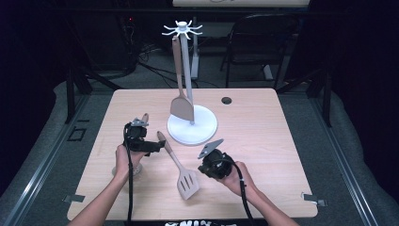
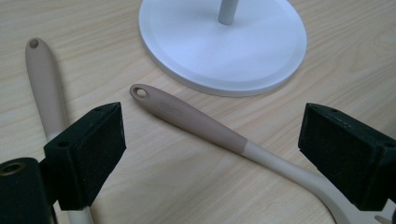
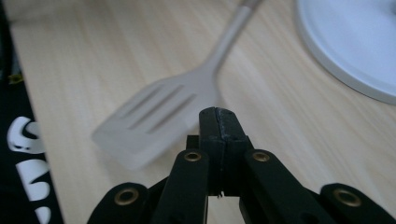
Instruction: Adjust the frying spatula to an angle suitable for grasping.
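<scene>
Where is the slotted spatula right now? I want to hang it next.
In the high view the slotted spatula lies flat on the table, between the left gripper and right gripper.

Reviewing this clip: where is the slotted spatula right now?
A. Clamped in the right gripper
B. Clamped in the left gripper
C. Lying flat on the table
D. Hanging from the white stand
C: the slotted spatula lies flat on the table, while the right gripper has its jaws shut with nothing between them and the left gripper stands open.

The left black two-jaw gripper (image 1: 157, 145) sits in the person's left hand (image 1: 126, 159), jaws spread wide and pointing rightward over the table. The right black two-jaw gripper (image 3: 218, 122), held by the right hand (image 1: 236, 176), has its pads pressed flat together, empty.
</scene>
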